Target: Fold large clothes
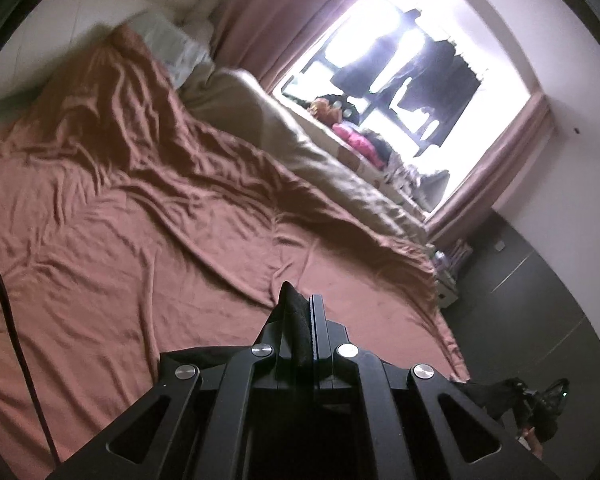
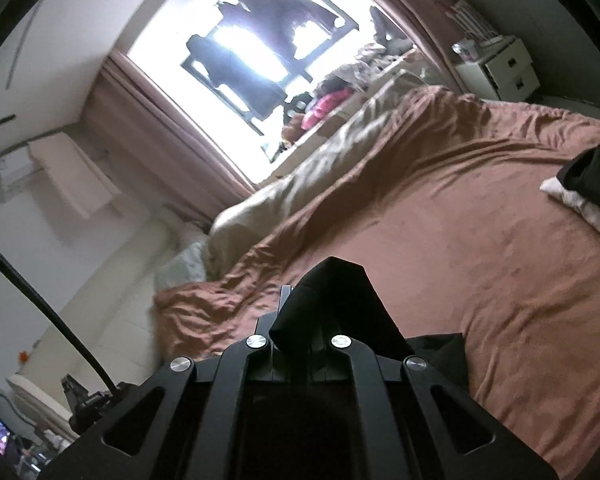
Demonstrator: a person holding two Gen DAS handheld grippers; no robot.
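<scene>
both grippers, left gripper (image 1: 300, 312) and right gripper (image 2: 300, 300), clamp black garment (image 2: 332, 300) thinly over bed (image 1: 140, 220); a tug could slip it.

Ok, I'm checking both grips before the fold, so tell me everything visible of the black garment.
The black fabric garment is soft, matte and dark, with no print visible. A bunched corner sticks up out of the shut right tool; another narrow fold is pinched in the shut left tool. More of it hangs below both tools, over the rust-brown bedspread. Its full shape is hidden.
</scene>
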